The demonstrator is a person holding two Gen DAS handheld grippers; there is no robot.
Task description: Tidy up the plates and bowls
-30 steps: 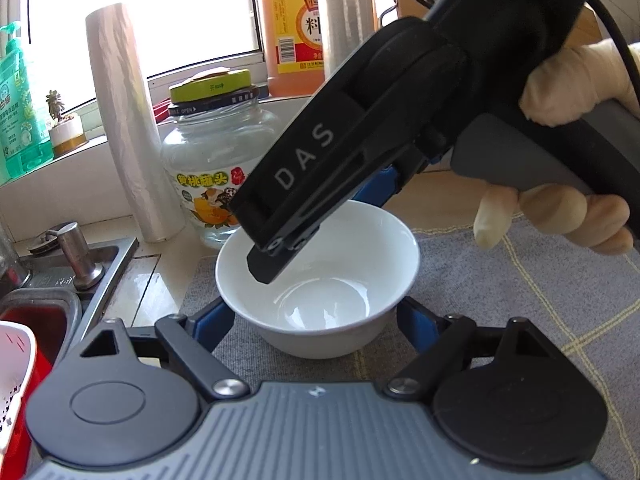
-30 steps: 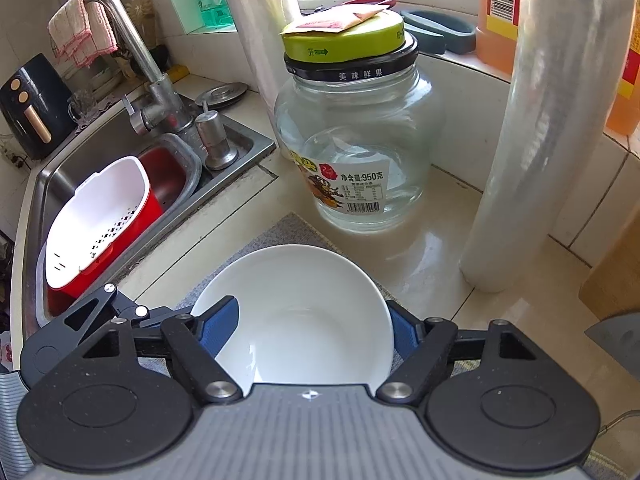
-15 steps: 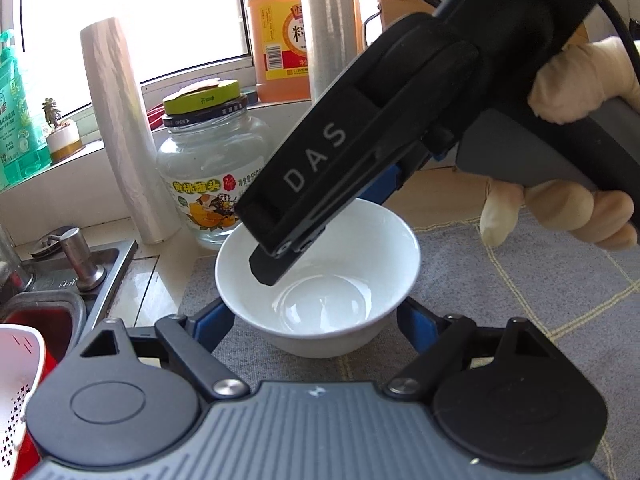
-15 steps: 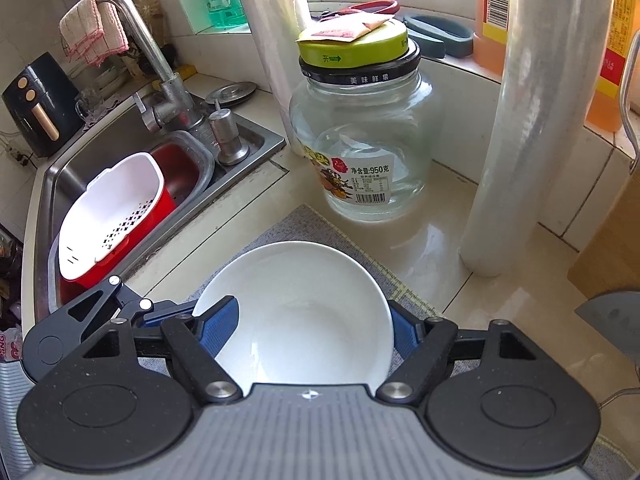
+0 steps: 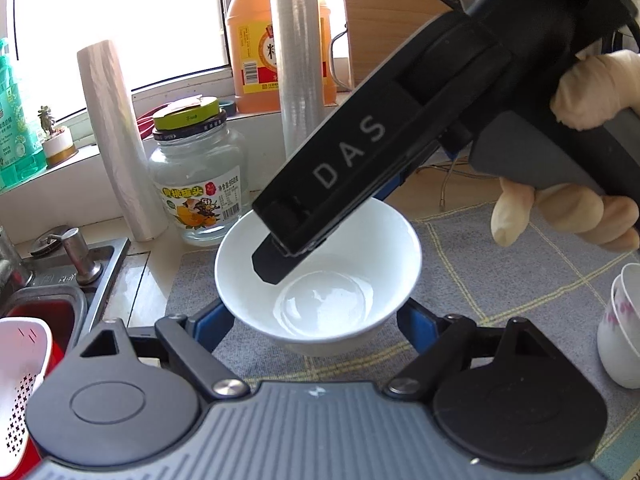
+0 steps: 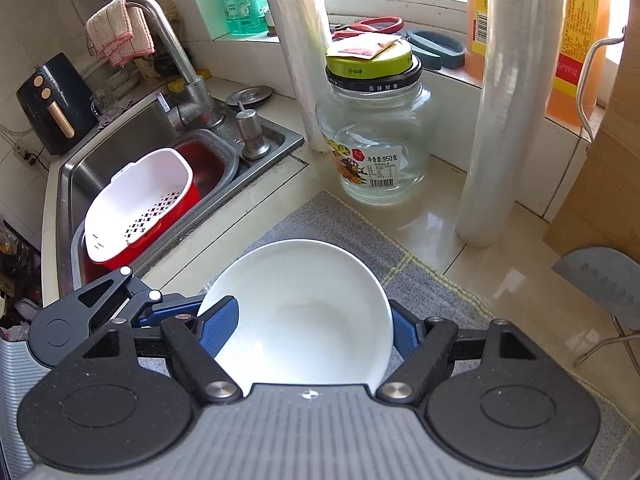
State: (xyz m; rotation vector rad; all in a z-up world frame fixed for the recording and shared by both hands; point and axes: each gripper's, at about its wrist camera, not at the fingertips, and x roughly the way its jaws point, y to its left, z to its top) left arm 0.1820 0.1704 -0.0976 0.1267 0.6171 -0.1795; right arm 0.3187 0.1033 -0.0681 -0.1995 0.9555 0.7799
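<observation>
While both claws pinch it, the bowl (image 5: 320, 280) looks plain glossy white (deep, empty).

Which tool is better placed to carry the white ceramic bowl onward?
Left, probably: the left tool brackets the white ceramic bowl on both sides; the right tool has one finger inside, one beyond the rim.

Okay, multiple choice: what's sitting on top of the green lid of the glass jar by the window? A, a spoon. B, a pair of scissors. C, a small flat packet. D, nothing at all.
C: in the right wrist view a small flat packet lies on the green lid of the glass jar.
</observation>
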